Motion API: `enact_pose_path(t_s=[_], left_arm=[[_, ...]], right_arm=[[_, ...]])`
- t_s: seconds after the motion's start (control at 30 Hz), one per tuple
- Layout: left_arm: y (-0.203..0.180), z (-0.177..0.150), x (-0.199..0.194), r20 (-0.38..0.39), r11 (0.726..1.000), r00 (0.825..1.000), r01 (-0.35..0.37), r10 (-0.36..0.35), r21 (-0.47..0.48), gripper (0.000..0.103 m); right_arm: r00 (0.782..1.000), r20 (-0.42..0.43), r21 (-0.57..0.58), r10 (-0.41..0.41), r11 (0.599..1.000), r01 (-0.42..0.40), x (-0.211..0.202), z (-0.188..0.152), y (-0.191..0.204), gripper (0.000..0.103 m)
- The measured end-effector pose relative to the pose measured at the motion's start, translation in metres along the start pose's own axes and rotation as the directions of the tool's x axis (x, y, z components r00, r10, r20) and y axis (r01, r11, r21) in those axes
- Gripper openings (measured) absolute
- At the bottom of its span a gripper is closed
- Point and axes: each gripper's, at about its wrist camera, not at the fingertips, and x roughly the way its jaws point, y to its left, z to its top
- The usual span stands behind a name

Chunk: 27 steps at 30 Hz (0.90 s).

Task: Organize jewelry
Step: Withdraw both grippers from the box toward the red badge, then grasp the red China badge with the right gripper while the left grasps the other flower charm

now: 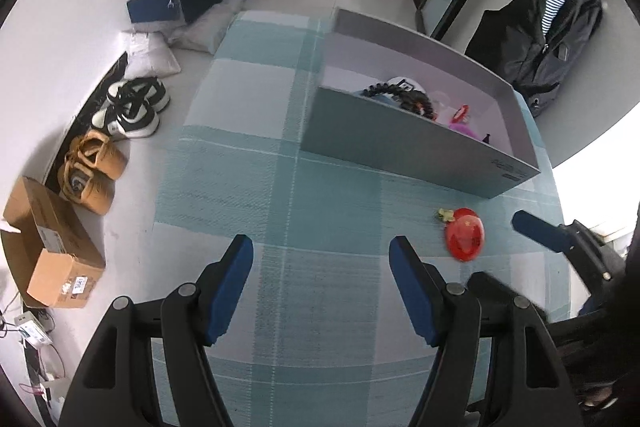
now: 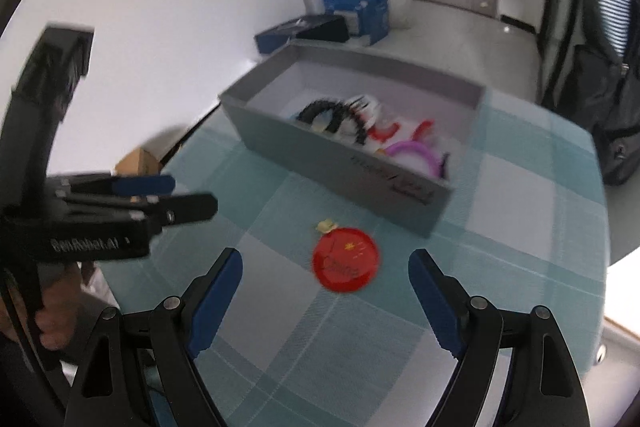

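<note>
A teal and white checked tabletop (image 1: 320, 195) carries a grey box (image 1: 400, 143) at its far right. Near that box, apart from it, a red round badge (image 1: 465, 234) lies flat on the cloth.

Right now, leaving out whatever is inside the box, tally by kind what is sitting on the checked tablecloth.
Grey box: 1
Red round charm: 1
Total: 2
</note>
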Motion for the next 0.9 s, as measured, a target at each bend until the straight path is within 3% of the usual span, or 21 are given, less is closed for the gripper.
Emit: enact_pose_path(t_s=[0.23,0.33,0.53,0.63,0.9], left_arm=[[0.004,-0.001,0.007,-0.035,1.0,0.999,-0.006,0.006,0.007,0.066],[0.004,-0.002,0.008,-0.044,1.0,0.999,-0.008,0.009,0.015,0.066],[0.006,0.002,0.011,-0.061,1.0,0.998,-0.004,0.004,0.007,0.066],[0.009,0.007,0.009,-0.049,1.0,0.999,-0.012,0.012,-0.002,0.066],[0.004,0.008,0.014,-0.057,1.0,0.998,-0.021,0.021,0.004,0.066]], right_arm=[[0.996,-0.038,-0.028,-0.076,0.997,0.075,0.019,-0.004,-0.002,0.084],[0.996,-0.054,-0.002,-0.073,0.997,0.073,0.026,-0.007,-0.007,0.083],[0.989,-0.044,-0.096,-0.139,0.986,0.134,0.033,-0.005,0.006,0.065],[0.986,-0.061,-0.073,-0.153,0.986,0.149,0.032,-0.003,0.008,0.044],[0.986,-0.08,-0.066,-0.148,0.988,0.142,0.025,-0.002,0.001,0.041]])
